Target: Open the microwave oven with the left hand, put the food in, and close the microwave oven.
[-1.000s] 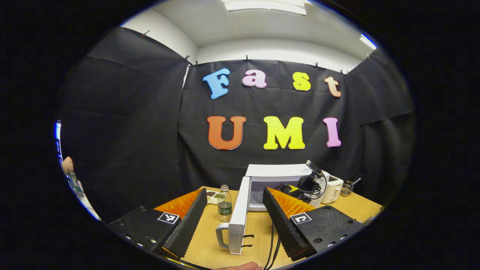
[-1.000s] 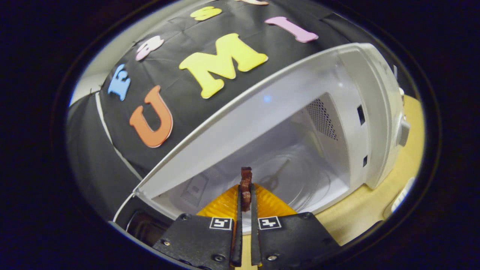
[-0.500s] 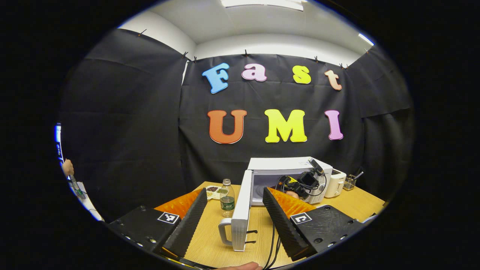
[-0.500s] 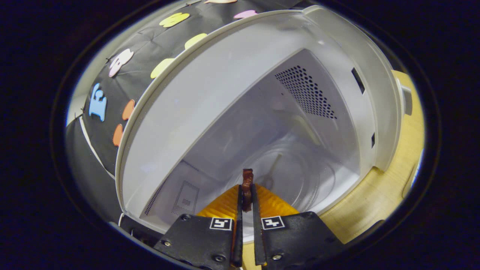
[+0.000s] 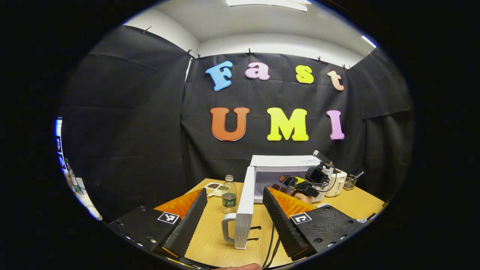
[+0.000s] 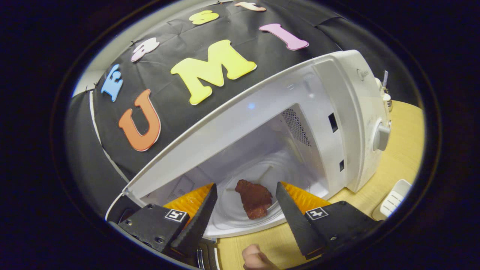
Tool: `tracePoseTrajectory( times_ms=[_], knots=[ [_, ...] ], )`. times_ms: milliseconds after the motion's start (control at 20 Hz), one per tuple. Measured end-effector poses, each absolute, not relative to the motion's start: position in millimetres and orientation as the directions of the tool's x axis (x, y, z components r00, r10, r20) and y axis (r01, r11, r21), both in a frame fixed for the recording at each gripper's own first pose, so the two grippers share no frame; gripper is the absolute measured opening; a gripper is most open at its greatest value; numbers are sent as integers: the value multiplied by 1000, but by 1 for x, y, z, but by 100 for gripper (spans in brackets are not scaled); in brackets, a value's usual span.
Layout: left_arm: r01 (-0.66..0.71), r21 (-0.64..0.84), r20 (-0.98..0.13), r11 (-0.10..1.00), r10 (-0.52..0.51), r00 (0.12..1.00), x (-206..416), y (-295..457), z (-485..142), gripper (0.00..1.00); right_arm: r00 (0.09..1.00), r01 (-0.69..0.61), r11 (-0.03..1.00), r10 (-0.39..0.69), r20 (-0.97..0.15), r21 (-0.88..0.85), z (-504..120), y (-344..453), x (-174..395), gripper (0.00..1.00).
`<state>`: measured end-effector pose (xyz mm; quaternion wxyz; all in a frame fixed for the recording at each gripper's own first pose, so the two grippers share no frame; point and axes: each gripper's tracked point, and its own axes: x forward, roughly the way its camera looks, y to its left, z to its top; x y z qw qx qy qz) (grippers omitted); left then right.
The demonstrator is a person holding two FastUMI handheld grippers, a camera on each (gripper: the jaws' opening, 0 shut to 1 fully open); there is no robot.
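food (image 6: 255, 198): reddish-brown chunk lying on the glass plate (image 6: 232, 217) inside the microwave (image 6: 337, 123), near the front of the cavity. Nothing is touching it.

right gripper (image 6: 244, 193): fingers spread wide with nothing in them, the food sitting in the gap between the tips but a bit beyond them. Looks to me like the drop-off is done and this hand just needs to clear out of the doorway.

door (image 5: 244, 204): swung all the way out, seen edge-on in the left gripper view, standing roughly at right angles to the microwave front. Its handle (image 5: 227, 228) is on the near end, sticking out toward the left side of that view.

left gripper (image 5: 234, 197): also wide open and holding nothing. The door edge sits right in the gap between its two fingers, a little way ahead, not touching either one.

the bit that matters: closing is what's left, and the left hand is clearly the nearer one to the door, already lined up with its free end. The door's long side runs away from the fingers toward the hinge, so I'd guess a sideways push on that near end swings it shut, once the right hand is out.

other stuff: a water bottle (image 5: 229, 195) just left of the door, small dish (image 5: 213, 188) behind it, toaster (image 5: 339, 180) on the far side of the microwave, all on the wooden table (image 5: 210, 243).
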<state>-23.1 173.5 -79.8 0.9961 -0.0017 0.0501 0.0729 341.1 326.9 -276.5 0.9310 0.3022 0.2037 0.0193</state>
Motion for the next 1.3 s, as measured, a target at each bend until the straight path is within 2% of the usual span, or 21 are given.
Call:
tracePoseTrajectory(
  times_ms=[250, 350, 400, 500, 550, 600, 650, 800, 1100, 1150, 1200, 1250, 1300],
  knots=[
    [-198, 46, -121, 979, 202, 972, -27, 199, -104, 92, 921, -51, 849, 245, -305, 526, -235, 308, 277, 100],
    [-236, 56, -124, 970, 242, 962, -26, 212, -112, 92, 928, -86, 878, 243, -284, 470, -219, 286, 244, 100],
    [-230, 52, -126, 972, 235, 964, -25, 213, -116, 80, 931, -107, 890, 246, -270, 442, -211, 275, 228, 100],
    [-193, 17, -139, 981, 193, 971, -22, 207, -125, 43, 940, -126, 909, 238, -246, 396, -197, 248, 197, 100],
    [-190, 2, -142, 982, 188, 972, -20, 210, -130, 29, 943, -131, 918, 231, -239, 374, -191, 232, 182, 100],
    [-198, 1, -138, 980, 196, 971, -20, 216, -133, 33, 948, -125, 925, 219, -233, 359, -185, 216, 169, 100],
    [-202, 9, -137, 979, 201, 970, -20, 219, -135, 1, 952, -129, 928, 215, -220, 349, -177, 204, 156, 100],
    [-221, 41, -131, 974, 225, 966, -18, 230, -144, 0, 964, -146, 935, 208, -165, 322, -145, 172, 125, 99],
    [-192, 4, -198, 981, 189, 962, -3, 226, -185, 0, 985, -150, 975, 161, -58, 165, -91, 132, 78, 99],
    [-182, -6, -208, 983, 177, 962, 3, 224, -191, 11, 985, -160, 976, 168, -44, 145, -84, 130, 71, 88],
    [-179, -6, -217, 984, 173, 961, 7, 224, -199, 0, 983, -175, 976, 181, -37, 131, -79, 130, 64, 89],
    [-178, -7, -237, 984, 172, 956, 11, 225, -208, 0, 982, -182, 976, 187, -31, 119, -75, 129, 59, 100],
    [-168, -12, -264, 986, 159, 951, 12, 222, -217, 0, 982, -185, 977, 188, -24, 108, -70, 126, 55, 100]
  ],
)
